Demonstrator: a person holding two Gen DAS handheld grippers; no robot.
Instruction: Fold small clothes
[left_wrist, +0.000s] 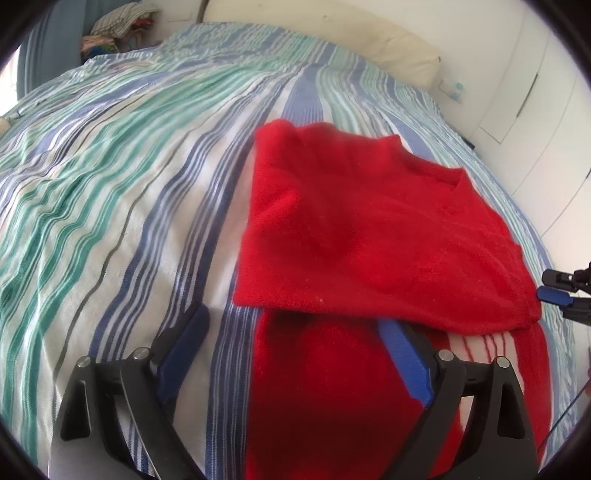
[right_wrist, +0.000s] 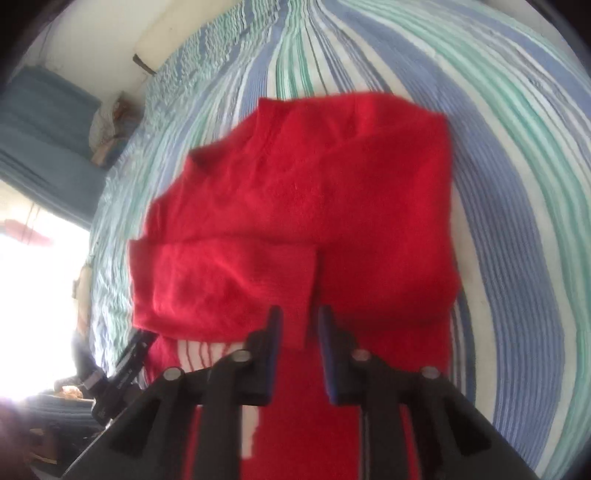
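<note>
Red sweater (left_wrist: 369, 229) lies partly folded on the striped bed (left_wrist: 129, 192). Left gripper (left_wrist: 291, 332) jaws spread wide over its hem; right gripper (right_wrist: 299, 325) jaws parted, grasping nothing.

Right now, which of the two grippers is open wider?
The left gripper: its fingers stand far apart, while the right gripper shows only a narrow gap.
</note>
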